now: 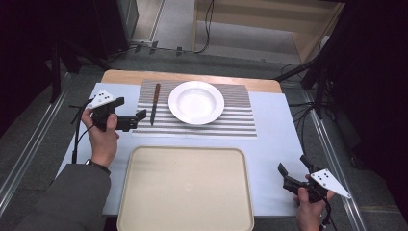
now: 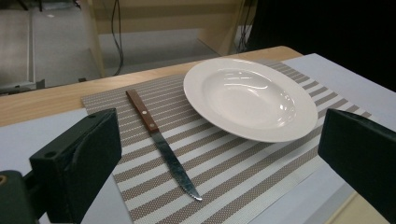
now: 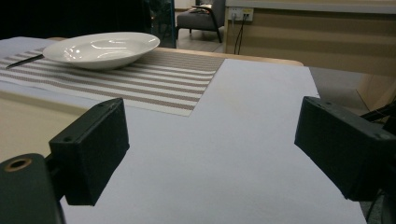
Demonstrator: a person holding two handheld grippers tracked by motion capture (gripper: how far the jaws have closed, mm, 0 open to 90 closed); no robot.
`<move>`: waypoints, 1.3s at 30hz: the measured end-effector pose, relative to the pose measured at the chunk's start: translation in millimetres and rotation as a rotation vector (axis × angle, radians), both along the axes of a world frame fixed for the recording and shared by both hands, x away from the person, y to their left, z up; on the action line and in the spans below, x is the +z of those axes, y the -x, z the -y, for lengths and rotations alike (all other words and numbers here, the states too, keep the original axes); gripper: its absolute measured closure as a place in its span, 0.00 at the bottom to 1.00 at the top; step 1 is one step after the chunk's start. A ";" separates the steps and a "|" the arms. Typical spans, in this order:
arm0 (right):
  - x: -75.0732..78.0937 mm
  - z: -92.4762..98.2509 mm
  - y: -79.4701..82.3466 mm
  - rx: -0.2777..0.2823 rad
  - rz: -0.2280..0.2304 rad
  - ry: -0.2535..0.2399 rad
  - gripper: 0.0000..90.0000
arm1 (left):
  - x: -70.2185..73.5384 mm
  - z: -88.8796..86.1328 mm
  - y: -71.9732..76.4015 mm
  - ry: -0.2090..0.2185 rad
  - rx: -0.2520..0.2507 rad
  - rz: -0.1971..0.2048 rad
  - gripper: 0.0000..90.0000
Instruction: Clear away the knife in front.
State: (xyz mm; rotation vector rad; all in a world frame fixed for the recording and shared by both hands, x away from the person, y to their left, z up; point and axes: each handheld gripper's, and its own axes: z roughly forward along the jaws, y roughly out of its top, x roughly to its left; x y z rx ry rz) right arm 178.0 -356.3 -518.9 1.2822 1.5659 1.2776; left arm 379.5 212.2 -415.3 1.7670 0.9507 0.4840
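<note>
Approach stage. The left gripper [image 1: 137, 118] sits at the striped placemat's [image 1: 231, 122] left edge, jaws spread wide and empty, aimed at the wooden-handled knife [image 2: 161, 142] lying flat just left of the white plate [image 2: 250, 98] (apart from it). The right gripper [image 1: 287, 177] idles released, right of the beige tray [image 1: 185, 187]. Next move likely requires lowering astride the handle, then closing.

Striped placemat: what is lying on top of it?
A white plate and a wooden-handled knife lie side by side on the striped placemat, apart. Whatever the plate covers cannot be seen.
</note>
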 end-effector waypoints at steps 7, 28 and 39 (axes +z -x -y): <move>0.0 -0.1 0.0 -0.001 0.000 0.001 0.09 | -5.2 6.2 -14.8 -0.026 0.051 -0.033 0.13; -0.3 -1.4 -1.0 -0.005 -0.003 0.008 0.09 | -14.5 34.2 -86.9 -0.069 0.128 -0.290 0.62; -0.2 -2.8 -2.3 -0.007 -0.002 0.017 0.09 | -30.2 47.7 -128.0 -0.131 0.174 -0.401 0.68</move>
